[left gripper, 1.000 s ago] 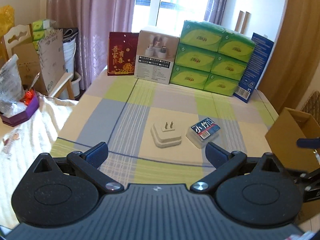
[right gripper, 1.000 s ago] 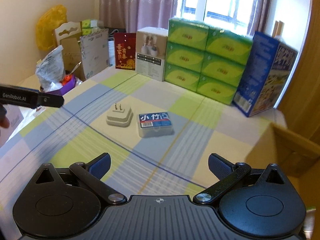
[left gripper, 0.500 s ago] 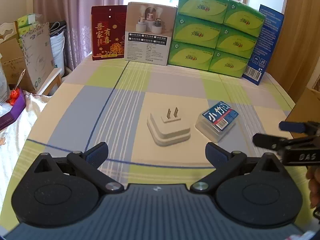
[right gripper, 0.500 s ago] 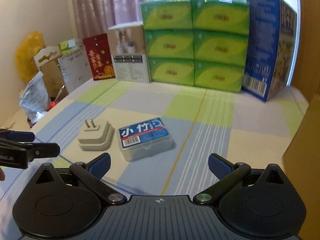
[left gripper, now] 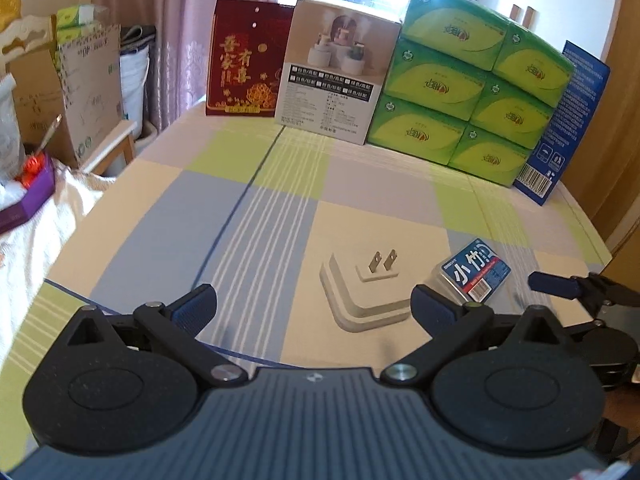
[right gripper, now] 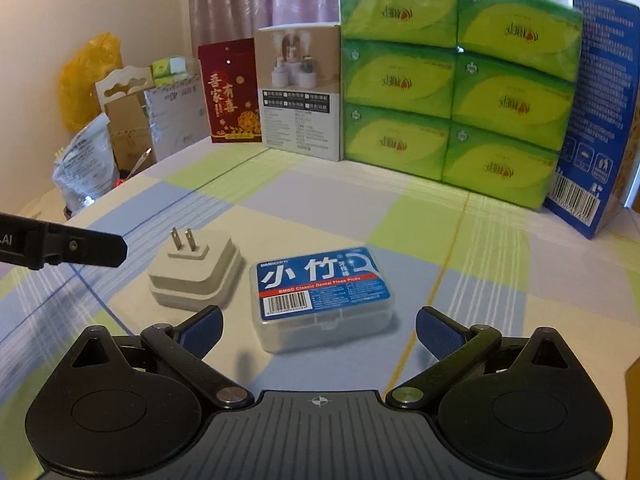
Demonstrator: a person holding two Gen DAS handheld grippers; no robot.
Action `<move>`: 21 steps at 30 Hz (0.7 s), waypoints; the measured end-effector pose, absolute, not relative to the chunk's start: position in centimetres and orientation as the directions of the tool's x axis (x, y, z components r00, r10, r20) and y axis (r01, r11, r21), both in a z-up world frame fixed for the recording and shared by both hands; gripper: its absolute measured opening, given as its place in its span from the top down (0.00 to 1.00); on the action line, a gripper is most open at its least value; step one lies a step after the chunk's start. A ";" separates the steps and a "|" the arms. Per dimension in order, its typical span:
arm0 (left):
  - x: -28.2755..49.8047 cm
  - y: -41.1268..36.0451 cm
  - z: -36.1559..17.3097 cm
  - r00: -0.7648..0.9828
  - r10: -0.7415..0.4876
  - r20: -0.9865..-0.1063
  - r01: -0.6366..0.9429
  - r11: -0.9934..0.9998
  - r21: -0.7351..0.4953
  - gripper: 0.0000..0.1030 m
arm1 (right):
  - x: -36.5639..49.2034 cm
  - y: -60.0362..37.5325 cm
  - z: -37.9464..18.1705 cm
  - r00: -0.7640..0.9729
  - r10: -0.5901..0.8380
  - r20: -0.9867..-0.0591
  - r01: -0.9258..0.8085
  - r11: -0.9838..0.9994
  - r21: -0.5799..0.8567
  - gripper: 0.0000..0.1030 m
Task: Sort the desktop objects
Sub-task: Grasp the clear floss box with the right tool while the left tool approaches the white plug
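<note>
A white plug adapter [left gripper: 366, 296] [right gripper: 196, 272] lies prongs-up on the checked tablecloth. Right beside it is a clear floss-pick box with a blue label [left gripper: 476, 272] [right gripper: 322, 296]. My left gripper [left gripper: 312, 306] is open and low over the cloth, with the adapter just ahead of its right finger. My right gripper [right gripper: 318, 332] is open too, and the floss box lies between and just ahead of its fingers. Nothing is held. One finger of the left gripper [right gripper: 86, 248] shows in the right wrist view; the right gripper's finger [left gripper: 554, 284] shows in the left wrist view.
At the table's far side stand a red gift bag [left gripper: 246, 76], a white product box [left gripper: 334, 80], stacked green tissue packs [left gripper: 472, 84] and a blue box [left gripper: 568, 124]. Cardboard boxes [left gripper: 86, 92] and bags crowd the left beyond the table edge.
Both grippers have come lower and closer to the two objects. The adapter and floss box now lie right in front of the fingers and have not moved on the cloth.
</note>
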State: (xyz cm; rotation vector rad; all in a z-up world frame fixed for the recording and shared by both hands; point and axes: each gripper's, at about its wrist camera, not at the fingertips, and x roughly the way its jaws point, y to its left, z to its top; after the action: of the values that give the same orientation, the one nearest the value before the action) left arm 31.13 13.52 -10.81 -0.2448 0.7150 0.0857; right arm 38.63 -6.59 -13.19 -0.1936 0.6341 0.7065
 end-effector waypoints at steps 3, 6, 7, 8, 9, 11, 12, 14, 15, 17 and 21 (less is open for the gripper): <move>31.5 13.1 -10.9 0.754 -0.015 -0.657 -0.142 0.972 -0.185 0.02 | 39.3 -6.7 -13.5 0.587 0.549 -0.595 -0.649 0.759 0.059 0.02; 31.8 12.9 -11.0 0.757 -0.022 -0.653 -0.131 0.974 -0.185 0.02 | 39.8 -6.8 -13.7 0.588 0.563 -0.581 -0.644 0.760 0.085 0.03; 31.8 12.8 -11.1 0.756 -0.023 -0.654 -0.131 0.974 -0.186 0.02 | 39.9 -6.7 -13.9 0.584 0.567 -0.581 -0.648 0.757 0.086 0.03; 31.9 12.8 -11.1 0.756 -0.025 -0.654 -0.128 0.974 -0.185 0.02 | 40.0 -6.5 -14.0 0.580 0.570 -0.582 -0.654 0.752 0.085 0.04; 31.9 12.7 -11.2 0.756 -0.024 -0.654 -0.126 0.975 -0.182 0.02 | 40.0 -6.3 -14.1 0.576 0.573 -0.582 -0.660 0.747 0.083 0.08; 32.0 12.6 -11.2 0.753 -0.019 -0.658 -0.127 0.976 -0.174 0.02 | 40.0 -6.1 -14.2 0.573 0.577 -0.582 -0.667 0.741 0.079 0.16; 32.0 12.5 -11.3 0.751 -0.019 -0.660 -0.127 0.977 -0.173 0.02 | 39.9 -6.1 -14.3 0.578 0.575 -0.580 -0.667 0.742 0.071 0.18; 32.1 12.4 -11.3 0.751 -0.029 -0.660 -0.122 0.976 -0.181 0.02 | 39.7 -6.3 -14.3 0.591 0.566 -0.575 -0.659 0.750 0.062 0.18; 32.3 12.2 -11.4 0.752 -0.032 -0.659 -0.119 0.976 -0.183 0.02 | 39.6 -6.5 -14.3 0.599 0.557 -0.576 -0.652 0.756 0.053 0.18; 32.6 11.8 -11.4 0.757 -0.032 -0.653 -0.113 0.977 -0.179 0.02 | 39.5 -7.1 -14.3 0.622 0.534 -0.573 -0.636 0.771 0.029 0.18; 34.0 10.7 -12.1 0.752 -0.050 -0.657 -0.082 0.982 -0.169 0.02 | 39.8 -8.8 -14.2 0.674 0.460 -0.578 -0.565 0.825 -0.003 0.18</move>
State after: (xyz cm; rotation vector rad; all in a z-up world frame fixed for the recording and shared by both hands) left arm 34.02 10.68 -12.07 -0.1924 0.7201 0.0174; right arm 39.81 -8.81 -14.20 -0.1876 0.5969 0.5806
